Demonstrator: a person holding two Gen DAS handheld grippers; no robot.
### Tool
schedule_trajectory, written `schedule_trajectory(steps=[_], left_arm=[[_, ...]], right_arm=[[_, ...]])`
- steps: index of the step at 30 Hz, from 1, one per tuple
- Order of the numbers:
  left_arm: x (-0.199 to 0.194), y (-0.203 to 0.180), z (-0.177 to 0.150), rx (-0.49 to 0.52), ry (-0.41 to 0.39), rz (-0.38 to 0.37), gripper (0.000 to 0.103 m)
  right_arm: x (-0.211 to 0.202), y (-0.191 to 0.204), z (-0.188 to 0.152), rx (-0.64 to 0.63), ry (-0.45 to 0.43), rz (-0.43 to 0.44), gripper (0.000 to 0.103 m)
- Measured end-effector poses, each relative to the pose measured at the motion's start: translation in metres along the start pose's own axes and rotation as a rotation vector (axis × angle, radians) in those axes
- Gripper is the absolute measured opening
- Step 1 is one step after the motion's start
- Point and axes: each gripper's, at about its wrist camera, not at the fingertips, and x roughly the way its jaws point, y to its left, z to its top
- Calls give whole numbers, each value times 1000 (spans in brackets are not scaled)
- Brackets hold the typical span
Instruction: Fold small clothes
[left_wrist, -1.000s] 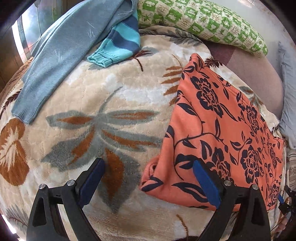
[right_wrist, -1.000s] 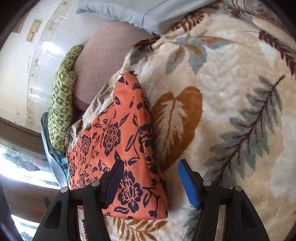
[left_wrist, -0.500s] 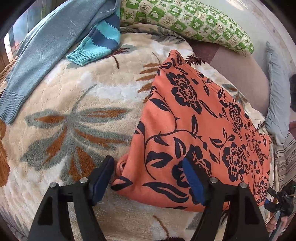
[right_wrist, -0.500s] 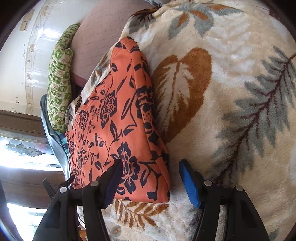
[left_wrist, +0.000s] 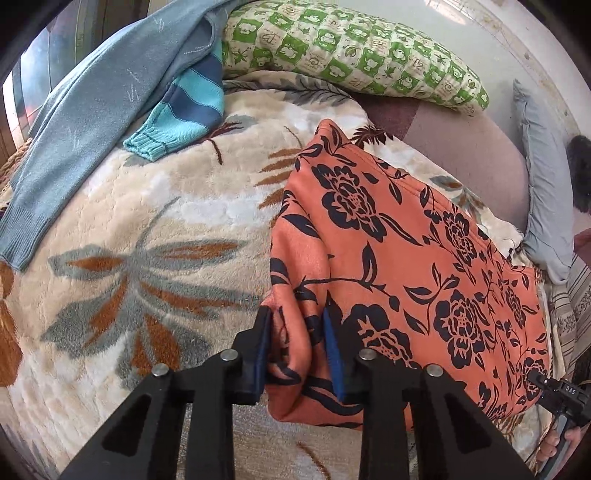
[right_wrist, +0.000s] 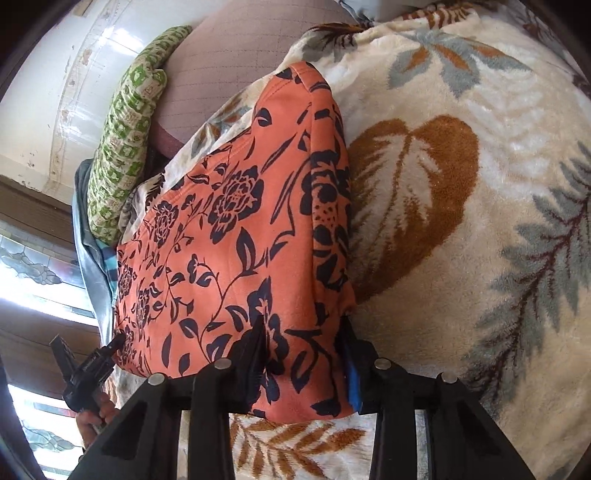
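Both tongs tilt steeply down at the blanket (left_wrist: 155, 206). Left tongs (left_wrist: 297, 347) have just been closing and pinch a bunched corner of the orange garment (left_wrist: 406, 258). Right tongs (right_wrist: 304, 354) have just been closing and clamp its opposite near corner, cloth between the pads.

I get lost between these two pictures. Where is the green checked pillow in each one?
Left wrist view: the green checked pillow runs along the top, centre to right, behind the orange flowered garment.
Right wrist view: the pillow stands on end at upper left, beside that garment.
Shared landmark: the orange garment, on the leaf-patterned blanket.
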Motion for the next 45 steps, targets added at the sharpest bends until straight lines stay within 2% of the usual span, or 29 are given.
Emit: schedule_trajectory(steps=[4,5,7,8,9,11,12,13,14,15,18,24,28,33,36,38,41,43,45], left_arm=[[-1,8,3,-44,9,-24,23],[0,10,2,-53,15,-26,27],[2,9,1,-47,28,25,48],[4,10,0,-46,45,62,78],[7,10,-2,-44,56,63,82],[6,6,-3,-15,52,67,82],[6,4,-4,-5,48,55,81],[6,2,-5,0,44,39,75],[7,1,-5,4,42,24,51],[6,-1,-4,6,41,6,41],[5,-4,-2,19,24,15,30],[-5,7,1,-76,3,-56,22],[-21,7,0,-101,-30,-101,20],[-44,4,-9,-86,-61,-127,19],[-53,10,-19,-102,-59,-131,19],[-60,16,-26,-130,-56,-130,18],[-77,24,-39,-151,-82,-146,17],[-81,29,-50,-165,-82,-130,17],[-79,40,-58,-186,-85,-77,16]], right_arm=[[-6,5,1,-23,-22,7,36],[-6,5,1,-19,-26,15,36],[-5,2,2,-4,-15,21,36],[-2,0,2,4,-3,12,36],[1,-4,2,16,9,5,36],[4,-8,2,37,22,13,36],[4,-8,2,41,25,18,36],[4,-9,3,48,28,23,37],[5,-10,2,55,30,28,39],[5,-11,2,59,32,30,39],[5,-9,1,45,26,21,39],[-1,-8,2,44,2,36,37],[-17,4,2,-15,-58,62,36],[-36,9,0,-27,-103,97,34],[-46,6,-6,-25,-114,104,31],[-55,2,-11,-19,-121,110,23],[-72,-4,-22,-9,-134,117,17],[-81,-7,-26,-7,-135,121,16],[-87,-18,-30,30,-137,120,17]])
